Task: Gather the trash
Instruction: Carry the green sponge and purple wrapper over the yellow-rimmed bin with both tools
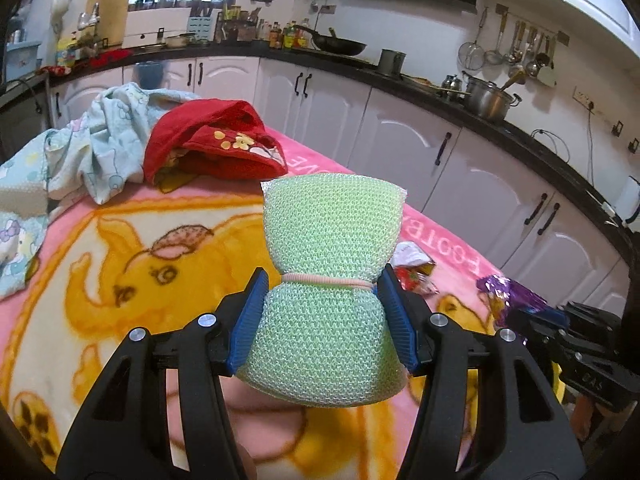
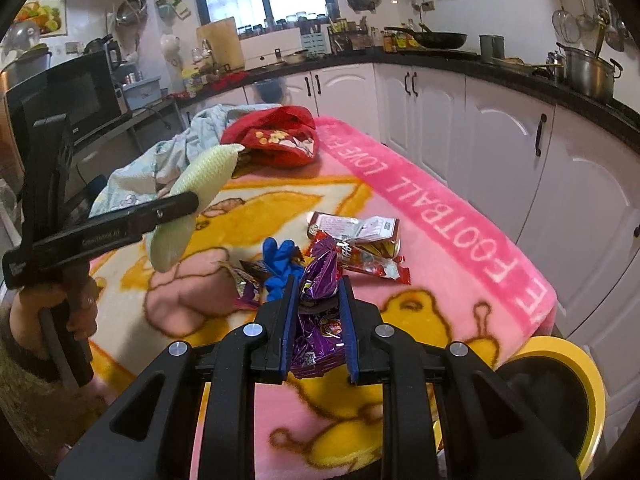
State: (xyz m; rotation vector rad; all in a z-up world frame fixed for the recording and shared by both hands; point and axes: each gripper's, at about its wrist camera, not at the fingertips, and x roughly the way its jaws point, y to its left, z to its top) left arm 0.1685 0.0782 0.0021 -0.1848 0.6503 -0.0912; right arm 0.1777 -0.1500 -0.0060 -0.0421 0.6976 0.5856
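Green mesh sponge (image 1: 326, 280) and purple wrapper (image 2: 318, 320) held above blanket.

Each camera sat just behind its own jaws, tilted down across the blanket-covered worktop (image 2: 440, 216) toward the kitchen cabinets (image 1: 472, 176). Both views shared the red cloth (image 1: 208, 148) at the far edge, and the right one looked from nearer the worktop's right corner.

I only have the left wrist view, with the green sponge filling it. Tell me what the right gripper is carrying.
Observer: The right gripper is shut on a purple wrapper.
Operator: Give me what trash is left behind it.
Observer: A blue glove lies on the blanket, left of the red snack packets.
Operator: Say where the bin is.
Observer: A yellow-rimmed bin stands off the blanket's near right corner.
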